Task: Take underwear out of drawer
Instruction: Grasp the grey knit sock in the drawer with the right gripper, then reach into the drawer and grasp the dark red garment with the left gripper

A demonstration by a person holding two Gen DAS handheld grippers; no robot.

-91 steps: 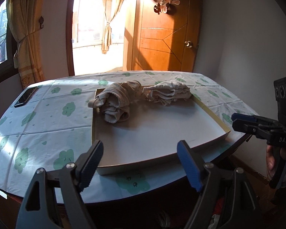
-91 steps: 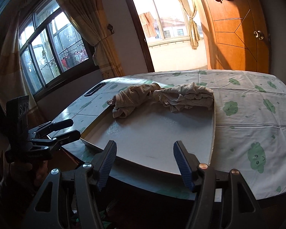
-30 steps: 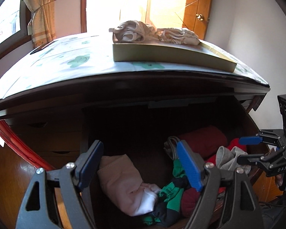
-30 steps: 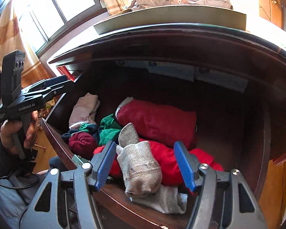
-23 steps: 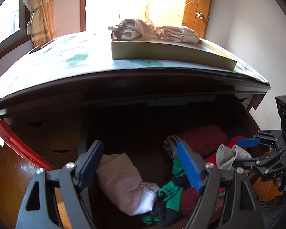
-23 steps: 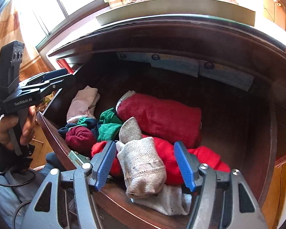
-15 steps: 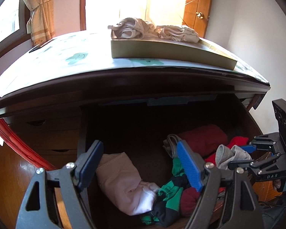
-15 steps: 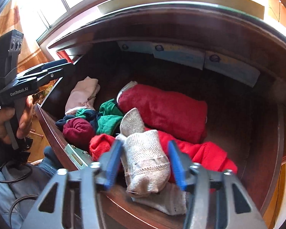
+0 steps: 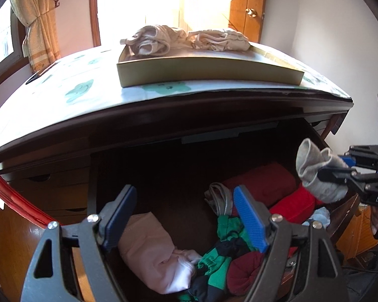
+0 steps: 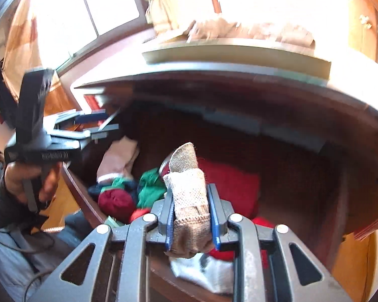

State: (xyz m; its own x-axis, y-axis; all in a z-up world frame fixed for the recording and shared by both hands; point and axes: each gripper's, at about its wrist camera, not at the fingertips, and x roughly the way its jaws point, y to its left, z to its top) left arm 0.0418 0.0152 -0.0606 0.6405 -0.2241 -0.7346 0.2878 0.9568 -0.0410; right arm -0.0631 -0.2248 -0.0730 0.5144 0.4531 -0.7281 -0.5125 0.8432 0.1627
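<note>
The open wooden drawer [image 9: 168, 183] holds a pile of rolled clothes. My right gripper [image 10: 189, 197] has its jaws closing, and the blue pads press both sides of a grey knitted roll [image 10: 187, 176]. The roll is raised clear of the pile. In the left wrist view that grey knitted roll [image 9: 315, 173] hangs at the far right in the right gripper [image 9: 340, 170]. My left gripper [image 9: 185, 196] stands open over the drawer's left half with nothing between its fingers. In the right wrist view the left gripper [image 10: 98, 125] hovers at the drawer's left edge.
In the drawer lie a pale pink folded garment [image 9: 151, 249], a dark red roll [image 9: 264, 183], green cloth [image 9: 224, 259] and a maroon ball [image 9: 244, 269]. On the tabletop above, a shallow tray [image 9: 209, 73] carries two beige garments [image 9: 148, 40]. The table edge overhangs the drawer.
The right gripper's jaws have closed onto the grey knitted roll and lifted it up off the pile. The left gripper has stayed open in the same place.
</note>
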